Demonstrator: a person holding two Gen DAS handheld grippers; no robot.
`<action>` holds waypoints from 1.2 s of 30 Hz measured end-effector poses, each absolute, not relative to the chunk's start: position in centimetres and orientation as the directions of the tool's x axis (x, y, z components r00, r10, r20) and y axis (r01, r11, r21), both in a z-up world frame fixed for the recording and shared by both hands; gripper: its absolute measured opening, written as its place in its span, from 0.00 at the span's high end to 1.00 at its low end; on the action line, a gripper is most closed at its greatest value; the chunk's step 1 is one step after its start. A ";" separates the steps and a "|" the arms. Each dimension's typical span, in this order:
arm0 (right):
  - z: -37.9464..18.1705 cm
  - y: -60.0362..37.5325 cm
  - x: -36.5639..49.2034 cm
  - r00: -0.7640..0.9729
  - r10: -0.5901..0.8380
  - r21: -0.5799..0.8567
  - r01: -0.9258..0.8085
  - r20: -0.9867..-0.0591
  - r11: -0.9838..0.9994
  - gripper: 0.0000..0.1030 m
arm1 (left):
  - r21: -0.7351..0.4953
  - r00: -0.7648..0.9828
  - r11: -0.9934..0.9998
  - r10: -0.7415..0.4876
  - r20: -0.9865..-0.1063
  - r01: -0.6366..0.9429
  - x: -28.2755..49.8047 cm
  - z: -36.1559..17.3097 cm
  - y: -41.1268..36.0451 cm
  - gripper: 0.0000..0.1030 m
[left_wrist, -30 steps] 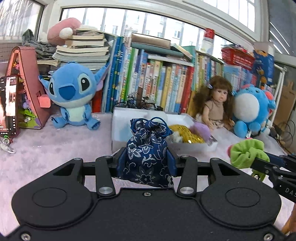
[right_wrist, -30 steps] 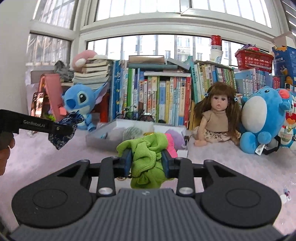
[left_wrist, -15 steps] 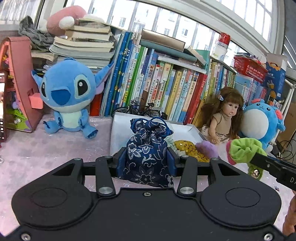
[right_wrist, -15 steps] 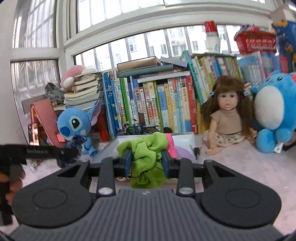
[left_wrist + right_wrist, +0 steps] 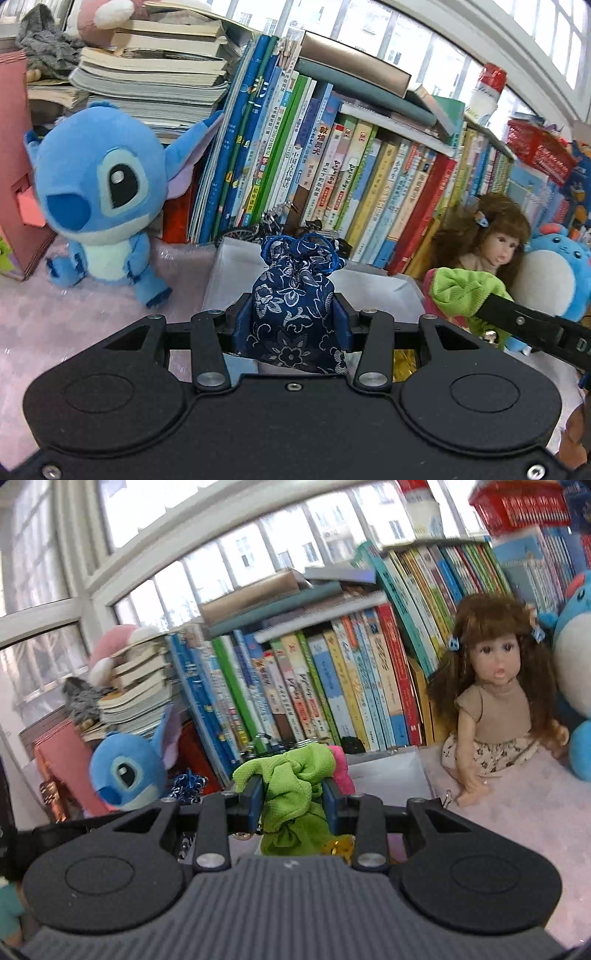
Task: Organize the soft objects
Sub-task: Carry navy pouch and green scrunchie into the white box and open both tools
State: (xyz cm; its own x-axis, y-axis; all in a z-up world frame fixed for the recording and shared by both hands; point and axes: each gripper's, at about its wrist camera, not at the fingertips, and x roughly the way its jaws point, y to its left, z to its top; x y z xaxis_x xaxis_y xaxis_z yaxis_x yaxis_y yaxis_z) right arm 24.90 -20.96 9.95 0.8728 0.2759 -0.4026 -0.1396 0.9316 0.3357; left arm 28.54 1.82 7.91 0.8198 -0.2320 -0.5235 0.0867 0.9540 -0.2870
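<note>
My left gripper (image 5: pixel 293 319) is shut on a navy floral drawstring pouch (image 5: pixel 295 295) and holds it upright over the near edge of a white box (image 5: pixel 236 273). My right gripper (image 5: pixel 291 797) is shut on a green and pink cloth toy (image 5: pixel 295 794), also over the white box (image 5: pixel 391 775). In the left wrist view the green toy (image 5: pixel 461 288) shows at the right, held by the right gripper's black finger. A gold item (image 5: pixel 404 363) lies in the box below. The pouch's cord top (image 5: pixel 188 786) peeks out at the left in the right wrist view.
A blue Stitch plush (image 5: pixel 99 206) sits left of the box. A doll (image 5: pixel 491 701) and a round blue plush (image 5: pixel 554 273) sit to its right. A row of books (image 5: pixel 332 166) stands right behind. A pink house-shaped box (image 5: pixel 14 166) is at far left.
Both grippers have moved forward toward the books and box, each keeping its hold. The box's contents have dropped out of sight under the grippers. The views tilted upward.
</note>
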 end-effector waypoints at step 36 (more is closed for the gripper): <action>2.2 -20.5 36.8 0.812 0.172 0.266 -0.021 -0.557 0.964 0.63 | -0.168 0.768 0.982 -0.171 -0.618 0.084 38.7 -0.5 -1.4 0.58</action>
